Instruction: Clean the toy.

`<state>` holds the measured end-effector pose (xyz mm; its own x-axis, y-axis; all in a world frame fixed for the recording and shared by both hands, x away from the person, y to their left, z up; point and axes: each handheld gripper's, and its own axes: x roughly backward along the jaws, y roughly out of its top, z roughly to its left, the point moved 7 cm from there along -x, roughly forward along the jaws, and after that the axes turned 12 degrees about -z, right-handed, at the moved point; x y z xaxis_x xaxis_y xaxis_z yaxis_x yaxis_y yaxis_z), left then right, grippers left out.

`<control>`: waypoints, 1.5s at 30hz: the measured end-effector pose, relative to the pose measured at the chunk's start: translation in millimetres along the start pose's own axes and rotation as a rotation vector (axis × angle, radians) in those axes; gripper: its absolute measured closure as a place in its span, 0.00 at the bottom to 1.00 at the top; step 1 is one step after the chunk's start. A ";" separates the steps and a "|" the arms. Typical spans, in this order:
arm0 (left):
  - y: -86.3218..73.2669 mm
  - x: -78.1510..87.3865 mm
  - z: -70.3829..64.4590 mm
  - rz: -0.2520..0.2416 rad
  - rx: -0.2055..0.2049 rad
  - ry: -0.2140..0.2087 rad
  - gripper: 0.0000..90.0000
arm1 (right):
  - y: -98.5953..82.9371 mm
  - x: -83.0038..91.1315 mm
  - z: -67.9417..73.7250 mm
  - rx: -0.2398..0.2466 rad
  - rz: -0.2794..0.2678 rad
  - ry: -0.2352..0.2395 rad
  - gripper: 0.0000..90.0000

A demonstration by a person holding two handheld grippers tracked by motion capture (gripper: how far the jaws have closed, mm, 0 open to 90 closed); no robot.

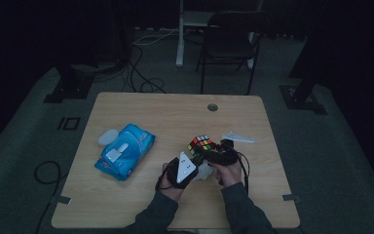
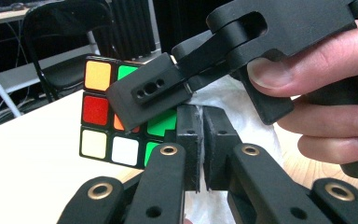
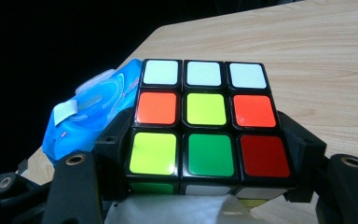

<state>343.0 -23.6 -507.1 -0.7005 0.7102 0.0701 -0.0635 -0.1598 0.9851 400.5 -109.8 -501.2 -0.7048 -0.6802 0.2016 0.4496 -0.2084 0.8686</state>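
wipes pack (image 1: 125, 150) left of cube (image 1: 201, 144)

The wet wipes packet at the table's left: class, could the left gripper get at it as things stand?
Probably not at once. The way to the wet wipes packet looks free across bare table, but the left gripper is shut on a white tissue beside the cube, so it would need to let go first.

Light wooden table (image 1: 141, 204) with a cable hole (image 1: 213, 107) at 12 o'clock; a blue wet-wipe pack (image 1: 125, 150) lies at 9 o'clock, a white plate (image 1: 237, 138) at 3 o'clock.
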 end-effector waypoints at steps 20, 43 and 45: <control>-13.3 -5.0 -3.1 0.044 -0.035 -0.012 0.97 | -2.8 0.6 0.2 -0.011 0.010 0.000 0.38; -13.2 -6.6 -4.1 0.058 -0.042 -0.023 0.97 | -2.3 3.0 -4.9 -0.068 -0.003 0.021 0.38; -12.8 -6.2 -3.7 0.055 -0.038 -0.022 0.97 | -2.4 3.0 -4.9 -0.071 -0.005 0.023 0.38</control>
<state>345.5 -28.4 -520.8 -0.6876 0.7147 0.1282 -0.0523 -0.2248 0.9730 399.9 -114.7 -504.9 -0.6947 -0.6946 0.1867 0.4849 -0.2605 0.8349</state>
